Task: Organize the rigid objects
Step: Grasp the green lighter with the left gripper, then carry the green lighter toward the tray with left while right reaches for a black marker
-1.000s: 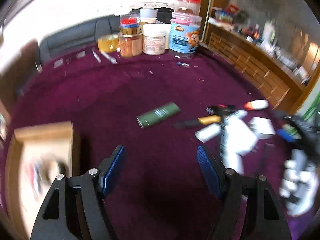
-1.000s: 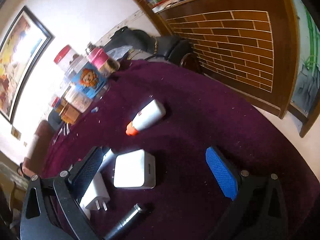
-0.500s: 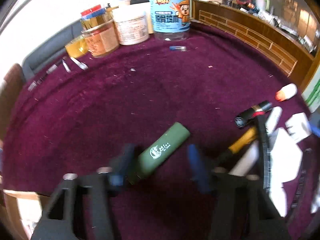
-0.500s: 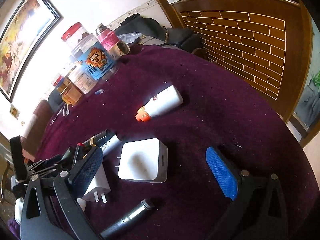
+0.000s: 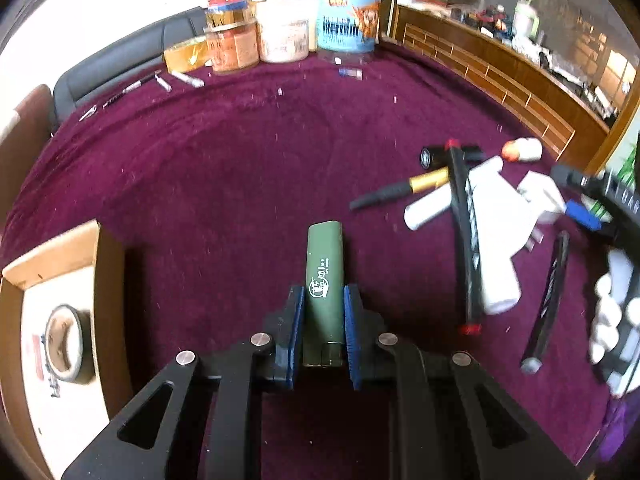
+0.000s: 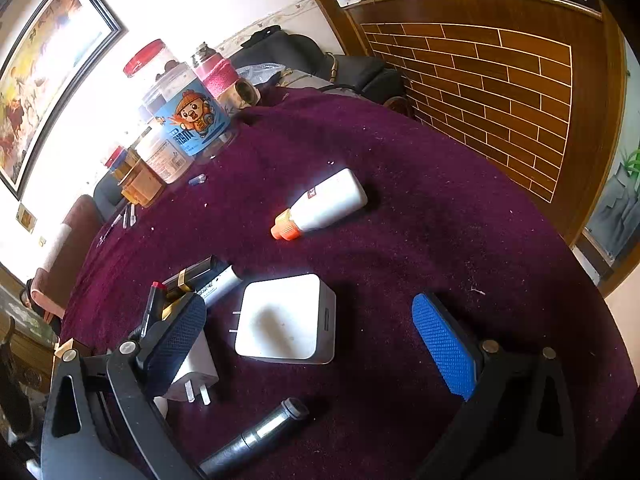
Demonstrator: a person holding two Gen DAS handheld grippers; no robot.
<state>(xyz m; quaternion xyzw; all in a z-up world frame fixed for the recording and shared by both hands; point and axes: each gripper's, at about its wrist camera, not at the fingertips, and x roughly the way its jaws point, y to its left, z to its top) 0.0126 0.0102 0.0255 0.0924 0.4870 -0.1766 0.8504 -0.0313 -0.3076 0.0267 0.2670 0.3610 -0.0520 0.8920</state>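
Your left gripper (image 5: pixel 323 332) is closing on the green tube (image 5: pixel 323 276); its blue pads sit against the tube's two sides near the tube's near end, and the rest of the tube points away from you over the purple tablecloth (image 5: pixel 240 168). Your right gripper (image 6: pixel 316 344) stands wide, its jaws apart and holding nothing, with the white square charger (image 6: pixel 286 320) lying on the cloth between them.

Containers: the cardboard box (image 5: pixel 60 320) lies at your left, just beside the left gripper, open at the top. Inside it you have one roll of tape (image 5: pixel 64 344) lying flat on a pale floor. At the table's far edge stand a blue-labelled clear jar (image 5: pixel 348 24), a white tub (image 5: pixel 284 28) and an amber jar (image 5: pixel 232 44), packed side by side; their contents cannot be made out.

Room for moving: the cloth between the tube and the box is bare, as is the wide middle of the table. The right side is crowded: a black-and-gold pen (image 5: pixel 400 190), a white bottle with orange cap (image 6: pixel 320 204), a small white plug (image 6: pixel 192 372) and a dark metal cylinder (image 6: pixel 256 432) lie close together. A wood-panelled counter (image 6: pixel 500 92) runs along the table's right edge.
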